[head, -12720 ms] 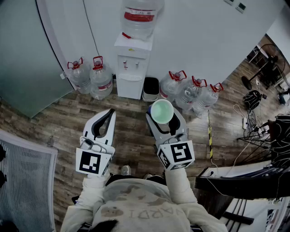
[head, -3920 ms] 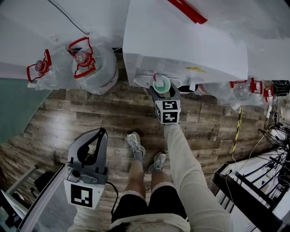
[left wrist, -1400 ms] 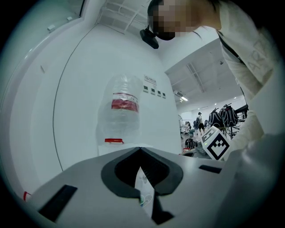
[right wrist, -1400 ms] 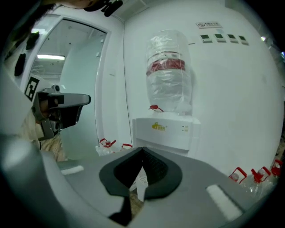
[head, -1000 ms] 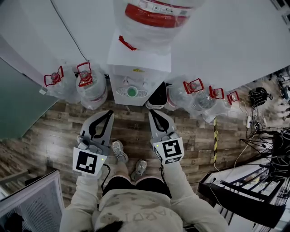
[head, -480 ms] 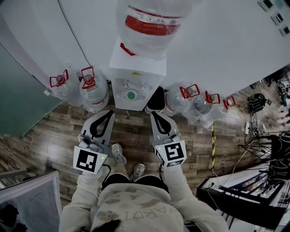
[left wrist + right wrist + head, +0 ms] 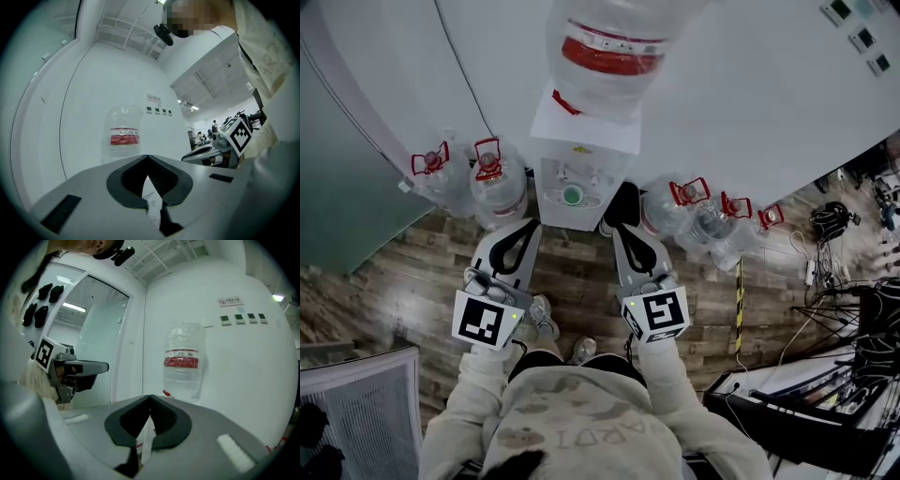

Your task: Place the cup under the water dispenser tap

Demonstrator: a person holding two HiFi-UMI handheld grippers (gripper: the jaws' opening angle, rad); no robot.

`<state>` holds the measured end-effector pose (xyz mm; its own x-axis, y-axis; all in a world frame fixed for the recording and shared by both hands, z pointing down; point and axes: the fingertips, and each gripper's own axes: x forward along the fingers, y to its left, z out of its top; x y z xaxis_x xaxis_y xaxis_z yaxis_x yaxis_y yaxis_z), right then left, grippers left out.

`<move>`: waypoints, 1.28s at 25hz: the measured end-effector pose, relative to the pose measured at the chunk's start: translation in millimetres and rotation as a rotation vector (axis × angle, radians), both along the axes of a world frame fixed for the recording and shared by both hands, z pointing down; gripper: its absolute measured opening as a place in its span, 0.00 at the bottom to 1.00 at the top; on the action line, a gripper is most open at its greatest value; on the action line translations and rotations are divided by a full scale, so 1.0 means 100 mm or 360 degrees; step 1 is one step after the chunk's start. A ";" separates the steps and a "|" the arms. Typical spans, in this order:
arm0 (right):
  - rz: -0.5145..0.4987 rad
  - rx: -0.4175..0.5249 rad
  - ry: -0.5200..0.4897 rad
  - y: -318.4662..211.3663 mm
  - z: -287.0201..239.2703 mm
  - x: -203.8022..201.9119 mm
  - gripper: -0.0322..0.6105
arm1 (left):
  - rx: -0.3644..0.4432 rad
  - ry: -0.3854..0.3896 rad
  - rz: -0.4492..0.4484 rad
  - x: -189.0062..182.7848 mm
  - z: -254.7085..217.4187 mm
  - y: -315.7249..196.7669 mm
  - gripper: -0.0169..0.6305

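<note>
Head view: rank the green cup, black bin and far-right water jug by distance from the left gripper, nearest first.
1. Green cup: in the water dispenser, just ahead and right of the left gripper.
2. Black bin: on the floor, right of the dispenser.
3. Far-right water jug: end of the row of jugs, farthest right.

Open floor (image 7: 574, 255) before dispenser (image 7: 586, 131); water jugs (image 7: 499, 184) flank it.

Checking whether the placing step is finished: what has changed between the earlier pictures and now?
The right gripper let go of the round green cup, which now stands on the white water dispenser's drip tray, and drew back, jaws shut. The left gripper stayed empty and shut.
</note>
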<state>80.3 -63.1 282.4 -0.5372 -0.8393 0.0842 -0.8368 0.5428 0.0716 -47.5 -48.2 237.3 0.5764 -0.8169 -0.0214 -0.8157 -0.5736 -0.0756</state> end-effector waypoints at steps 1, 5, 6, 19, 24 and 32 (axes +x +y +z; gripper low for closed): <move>-0.0001 0.0009 -0.0006 0.03 -0.03 0.00 0.06 | 0.0007 0.0002 0.0000 0.01 -0.02 0.03 0.03; -0.0006 0.0045 -0.0026 0.14 -0.13 0.03 0.06 | 0.0048 0.0023 -0.0001 0.04 -0.11 0.14 0.03; -0.0011 0.0054 -0.0025 0.16 -0.16 0.05 0.06 | 0.0071 0.0019 0.0006 0.06 -0.15 0.16 0.03; -0.0043 0.0133 -0.0034 0.38 -0.40 0.19 0.06 | 0.0136 -0.0016 -0.0008 0.25 -0.33 0.35 0.03; -0.0059 0.0146 -0.0027 0.43 -0.44 0.23 0.06 | 0.0103 0.0048 -0.0020 0.34 -0.35 0.41 0.03; -0.0068 0.0161 -0.0044 0.47 -0.47 0.31 0.06 | 0.0153 -0.0016 -0.0008 0.43 -0.36 0.46 0.03</move>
